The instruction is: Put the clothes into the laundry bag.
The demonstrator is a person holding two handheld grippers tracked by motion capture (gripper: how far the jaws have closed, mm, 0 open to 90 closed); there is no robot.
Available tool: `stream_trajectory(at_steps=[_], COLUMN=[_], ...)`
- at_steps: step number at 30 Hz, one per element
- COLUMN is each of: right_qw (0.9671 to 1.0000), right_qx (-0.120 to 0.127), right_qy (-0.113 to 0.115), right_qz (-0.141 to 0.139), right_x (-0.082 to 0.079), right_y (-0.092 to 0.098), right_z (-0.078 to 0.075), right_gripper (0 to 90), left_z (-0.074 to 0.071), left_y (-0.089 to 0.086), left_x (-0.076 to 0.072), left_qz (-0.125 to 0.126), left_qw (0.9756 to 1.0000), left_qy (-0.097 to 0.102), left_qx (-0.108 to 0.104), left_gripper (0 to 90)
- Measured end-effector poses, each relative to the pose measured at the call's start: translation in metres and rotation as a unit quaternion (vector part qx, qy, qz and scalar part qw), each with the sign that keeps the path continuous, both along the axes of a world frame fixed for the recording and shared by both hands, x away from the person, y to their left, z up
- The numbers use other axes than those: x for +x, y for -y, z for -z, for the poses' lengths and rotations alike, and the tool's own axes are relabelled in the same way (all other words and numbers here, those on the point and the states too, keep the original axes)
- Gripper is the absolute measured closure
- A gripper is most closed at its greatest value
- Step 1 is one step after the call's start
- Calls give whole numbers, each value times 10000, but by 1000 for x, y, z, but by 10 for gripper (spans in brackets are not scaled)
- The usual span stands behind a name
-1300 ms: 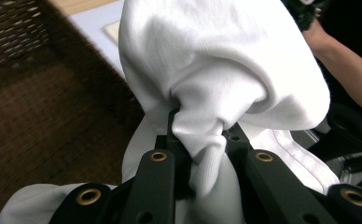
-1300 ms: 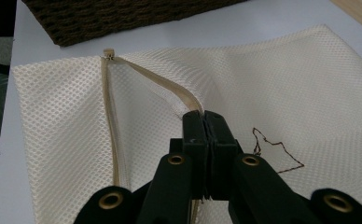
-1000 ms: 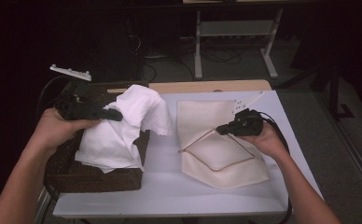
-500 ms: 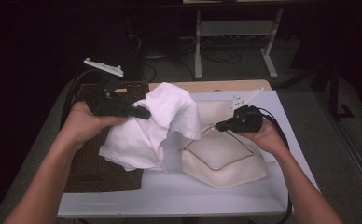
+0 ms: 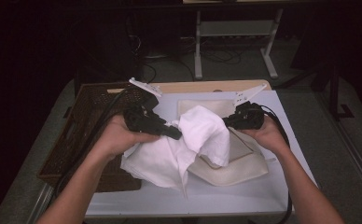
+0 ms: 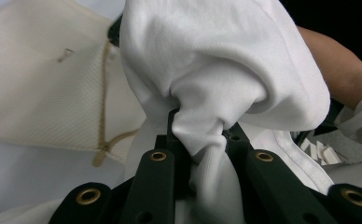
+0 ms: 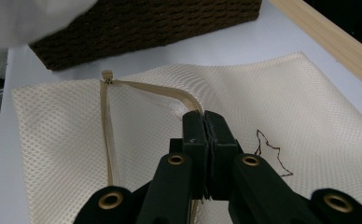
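Now: left gripper [image 5: 172, 134] pinches white cloth [image 5: 202, 133], draped over mesh bag [image 5: 244, 163]; right gripper [image 5: 226, 122], beyond the cloth toward the table's right edge, pressed together on bag's zipper edge [image 7: 170, 92].

In the high view, bare tabletop [image 5: 244, 198] runs along the bottom edge and lower right, open for passing. The wicker basket [image 5: 83, 140] blocks the left side; the white cloth [image 5: 184, 144] drapes over the mesh bag [image 5: 237, 163], crowding the centre.
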State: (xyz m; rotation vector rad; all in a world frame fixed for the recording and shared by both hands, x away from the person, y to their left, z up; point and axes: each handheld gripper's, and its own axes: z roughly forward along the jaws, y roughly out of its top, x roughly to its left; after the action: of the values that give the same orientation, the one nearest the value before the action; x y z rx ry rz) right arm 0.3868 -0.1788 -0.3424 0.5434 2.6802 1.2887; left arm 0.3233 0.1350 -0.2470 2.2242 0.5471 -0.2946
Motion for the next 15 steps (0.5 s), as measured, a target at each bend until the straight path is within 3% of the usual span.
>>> stream_trajectory(at_steps=[4,9,15], right_qw=[10000,10000,10000], right_qx=[14,16,-1], right_qy=[25,33,36], right_qz=[12,42,68], right_x=[0,2,4], right_y=[0,1,-1], right_z=[-2,-6,-9], right_gripper=[876,876,876], left_z=[9,30,42], left_y=[7,27,48], left_x=[0,0,1], left_qz=[25,185,362], left_qw=[9999,9991,9981], left_qy=[-50,-222,-318], left_qx=[103,304,374], left_gripper=[782,781,781])
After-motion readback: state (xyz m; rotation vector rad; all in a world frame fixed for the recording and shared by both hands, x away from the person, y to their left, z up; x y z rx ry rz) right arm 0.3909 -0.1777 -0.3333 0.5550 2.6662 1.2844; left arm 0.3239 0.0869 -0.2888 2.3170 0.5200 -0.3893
